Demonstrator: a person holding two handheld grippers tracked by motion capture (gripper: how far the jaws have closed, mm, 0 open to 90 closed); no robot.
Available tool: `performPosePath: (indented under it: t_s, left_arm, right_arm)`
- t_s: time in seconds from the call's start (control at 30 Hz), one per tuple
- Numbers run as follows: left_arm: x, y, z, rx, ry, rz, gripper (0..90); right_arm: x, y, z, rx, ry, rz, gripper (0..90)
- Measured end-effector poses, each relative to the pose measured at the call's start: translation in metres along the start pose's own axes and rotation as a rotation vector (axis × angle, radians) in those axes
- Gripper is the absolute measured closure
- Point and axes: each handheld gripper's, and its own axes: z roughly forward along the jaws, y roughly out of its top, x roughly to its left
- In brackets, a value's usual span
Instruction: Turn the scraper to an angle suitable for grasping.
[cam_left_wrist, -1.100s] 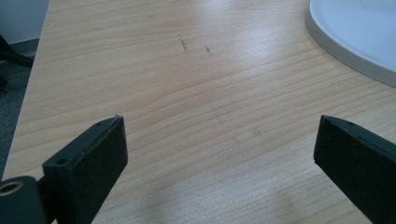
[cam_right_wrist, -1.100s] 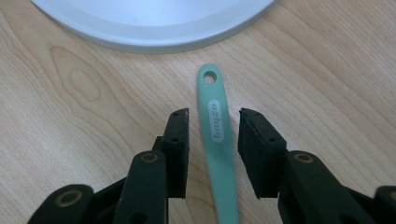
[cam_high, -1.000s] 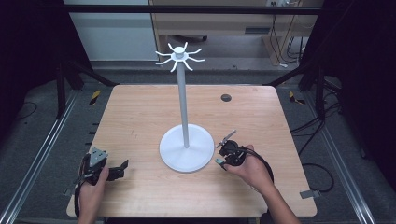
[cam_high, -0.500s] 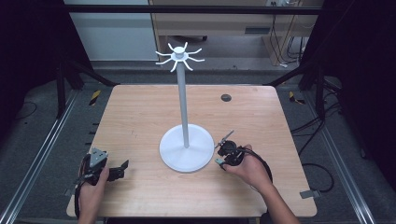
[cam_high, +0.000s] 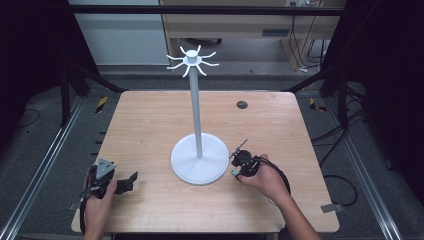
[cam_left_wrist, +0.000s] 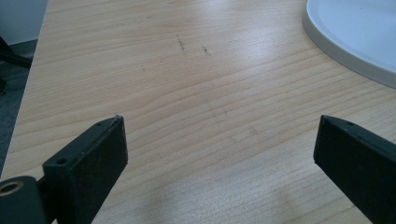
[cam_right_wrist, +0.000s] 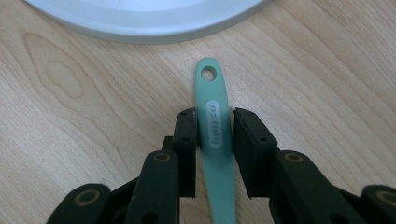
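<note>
Mint-green flat plastic handle with a round hanging hole at its tip (cam_right_wrist: 214, 121) lies on the light wood-grain tabletop (cam_high: 150, 120), just short of the round white base of the tall white stand (cam_high: 199, 159), the holed tip pointing toward that base. An oval grey label with lettering sits on the handle's upper face. What the handle belongs to is hidden below the frame edge of the right gripper view.

Right claw (cam_right_wrist: 215, 135) straddles the handle: its two black jaws stand narrow on either side and have just been closing, with the handle between them. The left pad looks in contact; a thin gap seems to remain at the right pad (hard to be sure). In the high view the right claw (cam_high: 239, 161) rests low on the tabletop near the base's right rim, a hand behind it.

Left claw (cam_left_wrist: 219, 149) is spread wide over bare wood, nothing between its jaws; in the high view it (cam_high: 131, 179) sits at the near left of the tabletop, well apart from the stand.

The stand's slim white pole rises upright to a crown of curved white hooks (cam_high: 191, 60). A small dark round grommet (cam_high: 242, 105) sits toward the tabletop's far right.
</note>
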Motion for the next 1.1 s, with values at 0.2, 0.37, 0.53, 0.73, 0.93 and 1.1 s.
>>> performPosePath:
  t_s: [0.2,0.37,0.53,0.73,0.93,1.1]
  left_arm:
    - [0.000,0.000,0.000,0.005,-0.004,0.004,2.4]
    - [-0.001,0.000,0.000,0.007,-0.004,0.006,2.4]
    - [0.000,0.000,0.000,0.004,-0.003,0.004,2.4]
    - [-0.001,0.000,0.000,0.006,-0.004,0.006,2.4]
    - [-0.002,0.000,0.001,0.003,-0.003,0.005,2.4]
    - [-0.002,0.000,0.001,0.003,-0.002,0.005,2.4]
  right_arm:
    - [0.000,0.002,0.000,0.014,0.004,0.006,71.6]
    - [0.001,0.003,0.000,0.023,-0.004,0.010,73.7]
    - [-0.002,0.000,0.000,-0.010,-0.002,0.000,74.0]
    - [-0.009,-0.006,-0.014,-0.083,-0.003,0.039,74.2]
    - [-0.020,-0.013,-0.040,-0.191,-0.009,0.083,74.2]
    - [-0.028,-0.017,-0.055,-0.246,-0.027,0.104,74.2]
